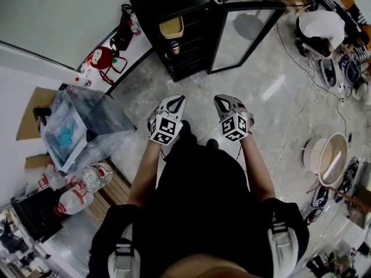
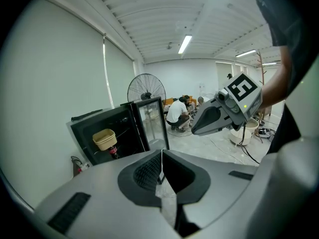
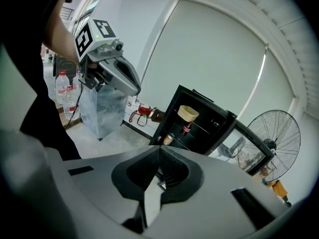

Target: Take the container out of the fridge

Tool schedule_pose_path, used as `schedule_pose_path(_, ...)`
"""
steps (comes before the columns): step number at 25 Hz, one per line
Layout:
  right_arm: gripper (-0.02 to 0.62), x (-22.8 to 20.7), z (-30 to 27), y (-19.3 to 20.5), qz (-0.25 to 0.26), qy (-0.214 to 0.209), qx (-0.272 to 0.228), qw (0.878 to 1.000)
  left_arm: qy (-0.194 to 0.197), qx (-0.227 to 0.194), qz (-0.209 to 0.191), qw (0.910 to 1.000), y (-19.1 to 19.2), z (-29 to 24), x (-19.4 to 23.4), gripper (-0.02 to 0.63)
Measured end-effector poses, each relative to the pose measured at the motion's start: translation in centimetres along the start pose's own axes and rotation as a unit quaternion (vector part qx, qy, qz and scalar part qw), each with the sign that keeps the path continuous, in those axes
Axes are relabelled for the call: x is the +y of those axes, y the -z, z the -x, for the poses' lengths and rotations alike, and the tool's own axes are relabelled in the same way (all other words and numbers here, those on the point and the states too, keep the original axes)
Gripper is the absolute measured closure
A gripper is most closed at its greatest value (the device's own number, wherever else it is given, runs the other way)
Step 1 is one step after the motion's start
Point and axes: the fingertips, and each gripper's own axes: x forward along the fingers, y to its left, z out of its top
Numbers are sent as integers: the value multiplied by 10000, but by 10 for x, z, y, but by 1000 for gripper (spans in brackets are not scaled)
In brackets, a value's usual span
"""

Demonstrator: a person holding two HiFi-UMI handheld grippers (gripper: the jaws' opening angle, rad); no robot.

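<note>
A black fridge stands a few steps ahead with its glass door swung open to the right. On its top shelf sits a beige container, also in the left gripper view and the right gripper view. Below it are a cola bottle and a can. My left gripper and right gripper are held side by side in front of my body, pointing at the fridge and well short of it. Both are shut with nothing between the jaws.
A clear plastic box and water bottles sit to my left by the wall. A red bag lies left of the fridge. A person crouches behind the door. A round basin and cables lie to the right; a fan stands behind the fridge.
</note>
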Motion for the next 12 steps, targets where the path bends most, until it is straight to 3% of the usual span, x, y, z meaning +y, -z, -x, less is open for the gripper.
schedule_pose_path(12,597,-21,-35,-15,-124,157,82,9998,168,-46,-170,9997,-3,-20,44,583)
